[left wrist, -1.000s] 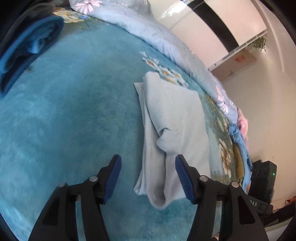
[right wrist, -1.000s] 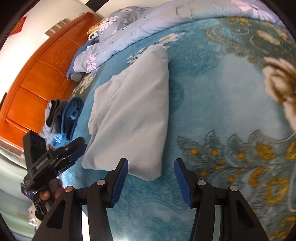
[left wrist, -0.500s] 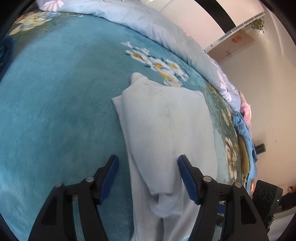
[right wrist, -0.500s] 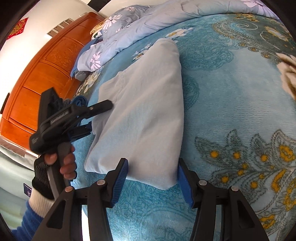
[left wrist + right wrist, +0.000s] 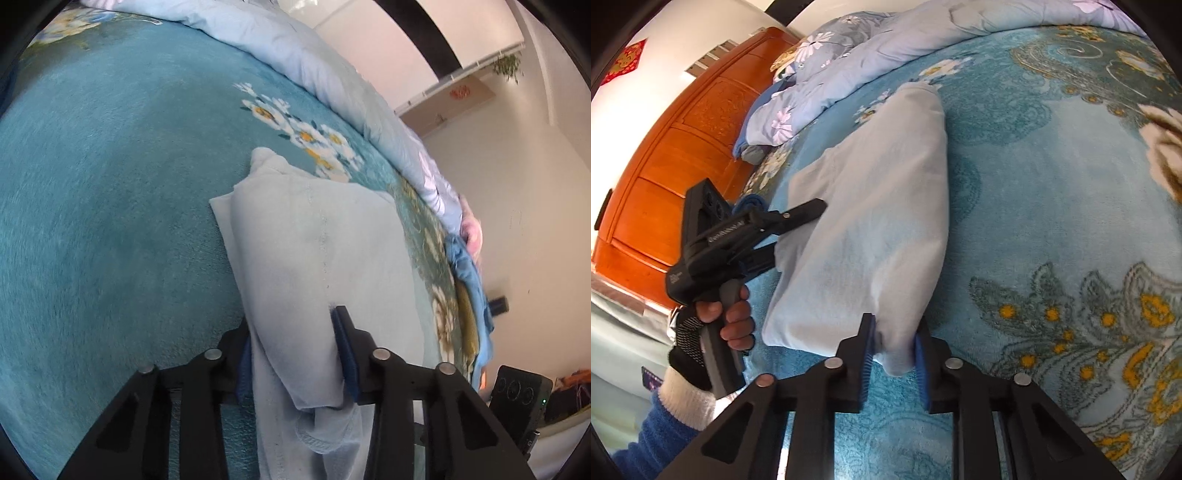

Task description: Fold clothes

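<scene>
Both our grippers have closed since half a second ago: the left gripper (image 5: pixel 295 354) now pinches the near edge of the folded pale-blue garment (image 5: pixel 317 258), the right gripper (image 5: pixel 894 354) its near corner. This soft, oblong garment lies on the plush teal blanket (image 5: pixel 110 184), long axis pointing away from us.

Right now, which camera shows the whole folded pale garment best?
The right wrist view: the pale garment shows nearly whole on the blanket, both tongs gripping its near corners. The left wrist view crops its near end behind the left tongs.
</scene>
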`<state>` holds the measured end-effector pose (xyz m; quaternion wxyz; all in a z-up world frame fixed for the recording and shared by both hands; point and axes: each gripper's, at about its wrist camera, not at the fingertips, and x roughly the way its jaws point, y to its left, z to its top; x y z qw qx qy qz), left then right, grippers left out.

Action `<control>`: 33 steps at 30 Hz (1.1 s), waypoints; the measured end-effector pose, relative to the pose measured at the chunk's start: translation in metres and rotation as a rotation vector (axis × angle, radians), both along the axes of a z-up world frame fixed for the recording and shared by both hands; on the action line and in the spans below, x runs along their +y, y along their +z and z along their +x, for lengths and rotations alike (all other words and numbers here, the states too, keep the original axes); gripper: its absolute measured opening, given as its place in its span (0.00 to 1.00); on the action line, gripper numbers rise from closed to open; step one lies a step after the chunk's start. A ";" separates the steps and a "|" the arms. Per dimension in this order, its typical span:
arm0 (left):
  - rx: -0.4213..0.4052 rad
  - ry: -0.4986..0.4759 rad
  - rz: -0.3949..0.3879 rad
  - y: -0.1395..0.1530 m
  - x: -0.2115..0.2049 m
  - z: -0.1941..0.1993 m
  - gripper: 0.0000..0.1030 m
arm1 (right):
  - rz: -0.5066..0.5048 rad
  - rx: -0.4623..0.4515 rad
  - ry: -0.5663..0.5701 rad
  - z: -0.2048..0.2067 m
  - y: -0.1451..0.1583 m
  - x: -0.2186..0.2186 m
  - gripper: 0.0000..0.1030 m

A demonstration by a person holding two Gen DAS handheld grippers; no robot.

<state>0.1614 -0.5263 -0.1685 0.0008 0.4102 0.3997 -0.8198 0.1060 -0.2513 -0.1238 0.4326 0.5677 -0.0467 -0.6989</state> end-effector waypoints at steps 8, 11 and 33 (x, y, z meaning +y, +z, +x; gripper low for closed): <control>0.066 0.066 0.025 0.014 0.012 0.017 0.19 | 0.022 0.064 0.108 -0.022 0.020 0.001 0.13; 0.084 0.085 0.003 0.021 0.035 0.028 0.18 | 0.047 0.106 0.173 -0.042 0.031 0.009 0.13; 0.043 0.142 -0.112 0.024 0.029 0.037 0.73 | 0.050 0.113 0.097 -0.074 0.022 0.079 0.56</control>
